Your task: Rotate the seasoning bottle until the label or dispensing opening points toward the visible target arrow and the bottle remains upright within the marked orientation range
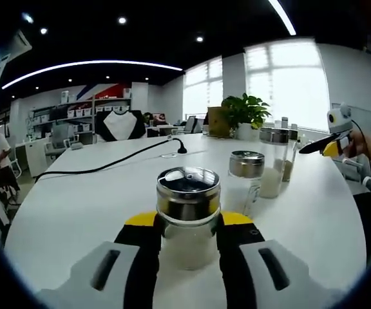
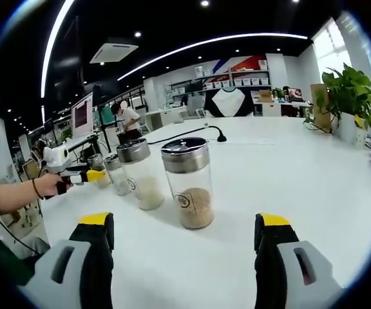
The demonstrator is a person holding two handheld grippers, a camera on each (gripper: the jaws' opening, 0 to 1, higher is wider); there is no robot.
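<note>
Yellow-tipped jaws of the left gripper (image 1: 189,237) pinch a glass bottle (image 1: 187,215) at its sides; it stands upright on the white table (image 1: 76,212), steel lid up. Two more bottles (image 1: 245,181) stand just beyond it, toward a potted plant (image 1: 243,114). A black cable (image 1: 108,164) crosses the table. The right gripper (image 2: 185,239) hangs with jaws spread wide, apart from a jar (image 2: 189,183) of brown grains.
</note>
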